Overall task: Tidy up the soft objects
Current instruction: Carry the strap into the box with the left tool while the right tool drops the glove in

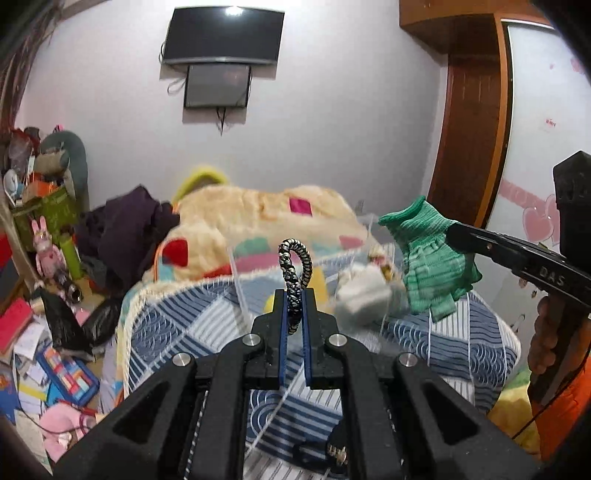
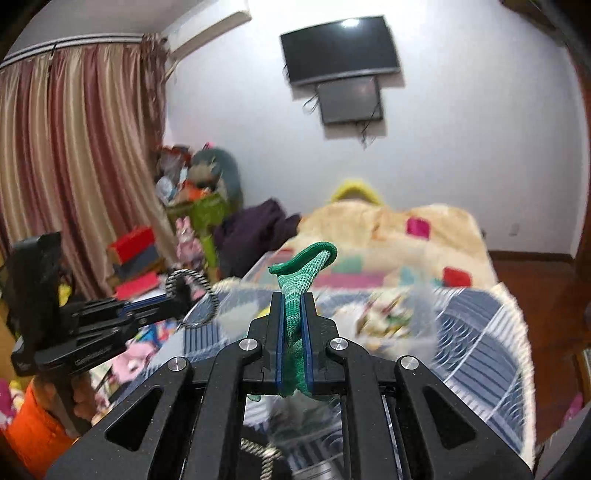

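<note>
Green glove [image 2: 295, 306] pinched in right claw [image 2: 293, 306], marked "DAS"; braided cord [image 1: 295, 273] pinched in left claw [image 1: 295, 306]

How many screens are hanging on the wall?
2. The big curved screen hangs high on the white wall; the smaller screen hangs right below it, touching its bottom edge.

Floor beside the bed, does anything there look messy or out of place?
Yes. Books and papers, a black bag and a pink plush lie strewn over the floor beside the bed, not stacked or shelved.
</note>
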Demonstrator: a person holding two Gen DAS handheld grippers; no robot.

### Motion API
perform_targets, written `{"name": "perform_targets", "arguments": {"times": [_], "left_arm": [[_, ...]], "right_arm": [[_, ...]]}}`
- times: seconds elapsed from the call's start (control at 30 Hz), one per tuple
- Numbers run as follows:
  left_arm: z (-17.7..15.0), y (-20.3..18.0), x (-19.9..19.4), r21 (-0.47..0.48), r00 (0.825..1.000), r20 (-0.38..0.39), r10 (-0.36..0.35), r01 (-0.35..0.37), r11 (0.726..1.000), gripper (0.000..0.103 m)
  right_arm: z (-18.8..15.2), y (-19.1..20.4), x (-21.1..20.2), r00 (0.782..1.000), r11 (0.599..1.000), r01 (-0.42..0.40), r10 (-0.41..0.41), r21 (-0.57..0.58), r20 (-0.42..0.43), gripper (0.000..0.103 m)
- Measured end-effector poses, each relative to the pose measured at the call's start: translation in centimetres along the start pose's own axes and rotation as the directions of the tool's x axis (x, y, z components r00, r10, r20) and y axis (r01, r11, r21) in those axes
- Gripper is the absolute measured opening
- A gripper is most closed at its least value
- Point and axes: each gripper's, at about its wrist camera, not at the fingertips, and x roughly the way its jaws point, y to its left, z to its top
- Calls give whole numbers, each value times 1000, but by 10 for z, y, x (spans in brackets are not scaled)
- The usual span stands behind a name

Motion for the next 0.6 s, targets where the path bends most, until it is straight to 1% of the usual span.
{"name": "perform_targets", "arguments": {"times": [0.1, 0.17, 0.27, 0.37, 0.47, 0.6], "left_arm": [[10, 0, 3, 1, 1000, 23, 9, -9, 1000, 6], [16, 2, 10, -8, 999, 29, 17, -17, 1000, 6], [22, 7, 24, -27, 999, 19, 27, -27, 999, 6], [27, 15, 44, -53, 1000, -5, 31, -31, 998, 6], [28, 22, 65, -79, 999, -35, 29, -32, 996, 6], [28, 29, 95, -83, 995, -86, 46, -53, 995, 6]], "right_arm": [[11, -6, 3, 999, 999, 36, -36, 19, 29, 7], [19, -8, 8, 995, 996, 85, -85, 14, 44, 7], [25, -9, 19, 993, 994, 110, -110, 12, 40, 7], [27, -11, 33, 992, 992, 127, -127, 5, 22, 7], [26, -12, 49, 992, 992, 125, -125, 8, -11, 7], [23, -15, 68, 991, 992, 122, -122, 6, -61, 7]]}}
